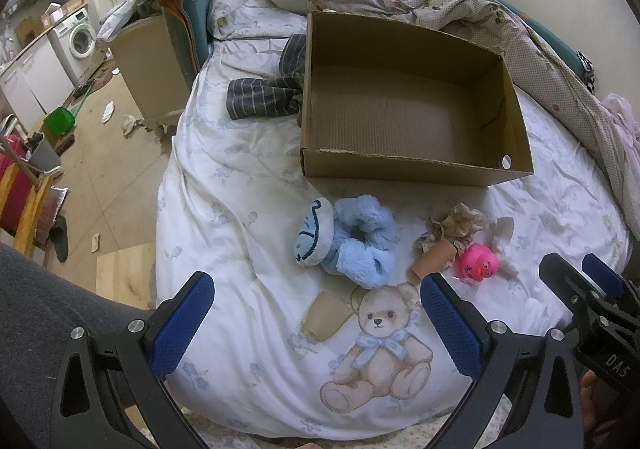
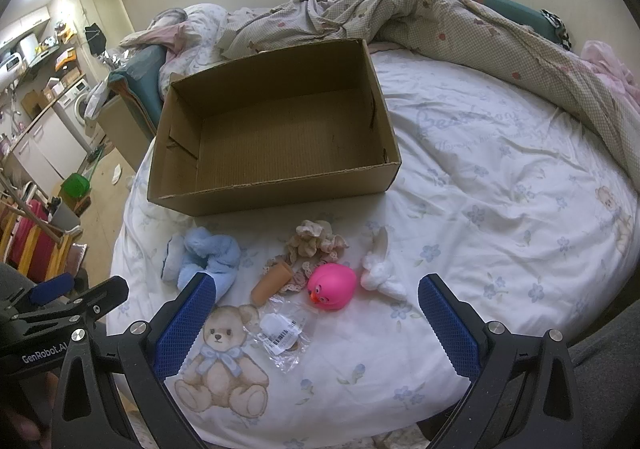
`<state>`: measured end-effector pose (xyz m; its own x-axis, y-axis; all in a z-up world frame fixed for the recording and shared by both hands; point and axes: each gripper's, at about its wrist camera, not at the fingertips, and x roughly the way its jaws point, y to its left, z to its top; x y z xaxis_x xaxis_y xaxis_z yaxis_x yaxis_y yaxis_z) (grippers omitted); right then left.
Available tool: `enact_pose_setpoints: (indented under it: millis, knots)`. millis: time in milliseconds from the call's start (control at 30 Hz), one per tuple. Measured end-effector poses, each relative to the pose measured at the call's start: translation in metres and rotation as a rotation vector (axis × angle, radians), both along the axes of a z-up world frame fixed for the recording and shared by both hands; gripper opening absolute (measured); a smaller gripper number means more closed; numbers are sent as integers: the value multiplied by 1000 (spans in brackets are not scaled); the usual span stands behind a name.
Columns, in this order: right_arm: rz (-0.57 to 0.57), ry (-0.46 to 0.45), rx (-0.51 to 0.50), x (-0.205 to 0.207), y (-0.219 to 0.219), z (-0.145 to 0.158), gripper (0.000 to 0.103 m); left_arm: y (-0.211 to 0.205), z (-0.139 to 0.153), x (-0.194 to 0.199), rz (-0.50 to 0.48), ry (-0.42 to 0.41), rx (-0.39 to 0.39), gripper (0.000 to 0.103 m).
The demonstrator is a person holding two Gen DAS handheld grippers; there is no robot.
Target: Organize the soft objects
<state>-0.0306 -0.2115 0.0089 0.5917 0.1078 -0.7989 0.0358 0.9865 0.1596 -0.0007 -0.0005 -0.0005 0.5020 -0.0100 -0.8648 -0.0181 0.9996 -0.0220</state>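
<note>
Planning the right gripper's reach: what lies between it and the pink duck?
In the right wrist view, a crumpled clear plastic wrapper lies on the sheet between the open right hand-held gripper and the pink duck.

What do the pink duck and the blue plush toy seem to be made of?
Pink duck: probably rubber or soft plastic, since its smooth skin shows a slight sheen. Blue plush toy: fluffy synthetic fur, judging by its fuzzy, matte pile.
</note>
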Motion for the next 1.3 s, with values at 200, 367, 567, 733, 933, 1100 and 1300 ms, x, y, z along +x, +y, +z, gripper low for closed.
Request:
enact_pose_setpoints:
  millis: [200,367,567,733,933,1100,1300]
  knots:
    - [2,-1,5,1,-3,2,103,0,0,0,1,2,-1,103]
    - [2,1,8,0,-2,1,103,0,-1,1,4,7,-2,103]
    - [10,96,118,12,-10,0,103,12,-5,9,35,73,-19,103]
    - [39,201,214,33,-20,-5,103,27,-12,27,73,163,-59,103]
    - [24,249,222,57,-41,-4,103,24,-42,50,32,323,-78,81]
    - [-2,297,233,67,-57,-20,103,4,-80,55,-49,454,-69,58]
    - [-58,360,320,67,-73,-41,103,-8,-105,59,-87,514,-61,45]
